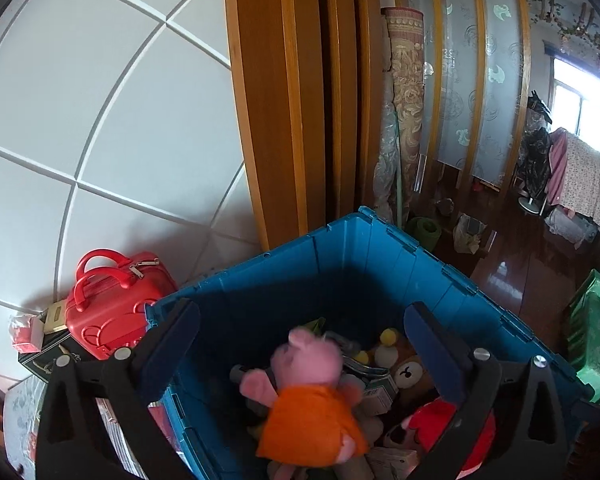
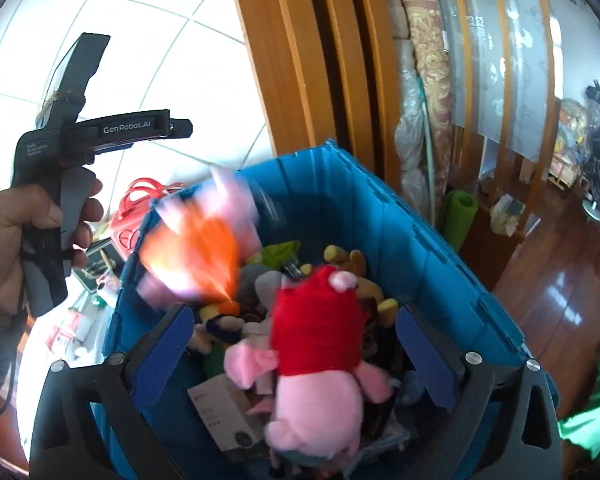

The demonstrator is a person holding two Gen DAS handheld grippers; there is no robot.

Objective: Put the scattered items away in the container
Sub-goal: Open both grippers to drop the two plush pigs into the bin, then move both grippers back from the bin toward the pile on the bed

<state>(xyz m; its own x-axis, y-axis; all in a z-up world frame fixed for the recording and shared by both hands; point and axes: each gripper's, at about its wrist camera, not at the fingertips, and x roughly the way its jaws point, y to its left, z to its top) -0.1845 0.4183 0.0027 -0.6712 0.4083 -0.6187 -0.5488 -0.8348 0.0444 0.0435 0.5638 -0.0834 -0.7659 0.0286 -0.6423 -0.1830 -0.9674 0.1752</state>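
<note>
Left of the bin: a red suitcase (image 1: 112, 304) stands against the white tiled wall (image 1: 100, 120), with small boxes beside it; none of this is inside the container.
Left hand: seen from the right wrist view, a hand (image 2: 16, 240) holds the left gripper's handle above the bin's left rim.
Left gripper (image 1: 304, 344): jaws stand wide apart, nothing pressed between the pads; the pig in orange (image 1: 312, 400) shows between the fingers, blurred, apparently free and falling.
Blue container (image 1: 380, 248): open-topped, against the wooden door frame (image 1: 284, 100), already holding plush toys, a brown bear (image 1: 408, 372) and small cartons.
Pig in orange, other view: a smeared orange and pink streak (image 2: 196, 248) over the bin's left side, so it looks to be mid-drop.
Right gripper (image 2: 296, 352): jaws also spread wide, clamped on nothing; the pig in red (image 2: 316, 332) lies between the fingers, on top of the pile as far as I can tell.
Step in hand: release, I judge; both toys are let go over or into the bin.
Next move: likely lift both grippers clear of the rim, then turn to find whatever is left scattered; the frames do not show which items remain.
Right of the bin: dark glossy wooden floor (image 1: 520, 264) with a green crate (image 1: 592, 340).
</note>
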